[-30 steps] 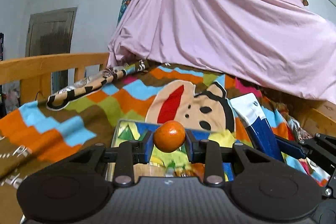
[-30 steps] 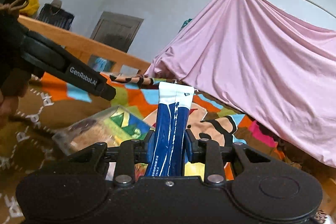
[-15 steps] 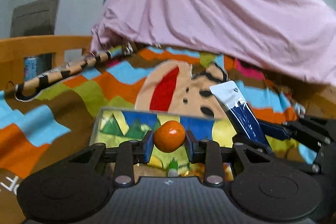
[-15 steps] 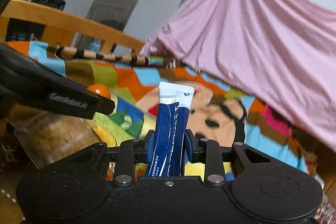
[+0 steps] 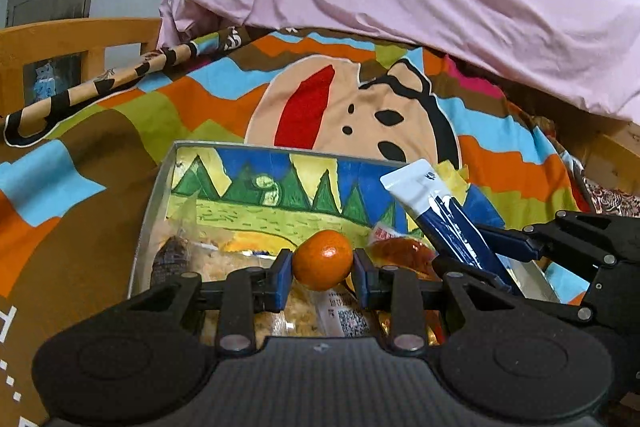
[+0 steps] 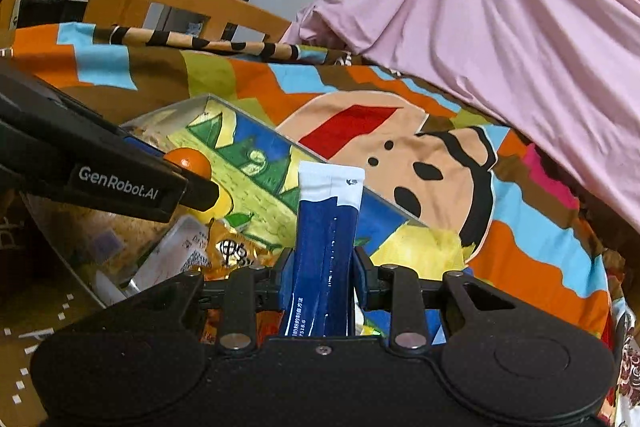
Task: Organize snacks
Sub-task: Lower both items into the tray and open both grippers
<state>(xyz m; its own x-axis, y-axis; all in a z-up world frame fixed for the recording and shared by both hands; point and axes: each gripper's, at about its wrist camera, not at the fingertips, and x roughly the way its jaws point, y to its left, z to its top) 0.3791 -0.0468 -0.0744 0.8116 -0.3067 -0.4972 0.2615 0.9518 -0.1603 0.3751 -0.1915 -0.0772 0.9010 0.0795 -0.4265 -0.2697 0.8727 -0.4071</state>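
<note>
Left claw (image 5: 322, 277) pinches the tangerine (image 5: 322, 259), right claw (image 6: 322, 281) clamps the blue sachet (image 6: 326, 251), both over the crowded snack box (image 5: 160, 187) on the bed. Release high and the tangerine may roll out; the sachet could snag the far wall.

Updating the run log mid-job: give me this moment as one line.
left gripper: shut on orange | right gripper: shut on blue sachet | both over open snack box | nothing released

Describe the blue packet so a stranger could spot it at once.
On the patchwork cartoon bedspread sits a box with a painted landscape lining. Over its right end, the right gripper pinches a long sachet: dark blue with a white top, unlike the round orange beside it.
</note>
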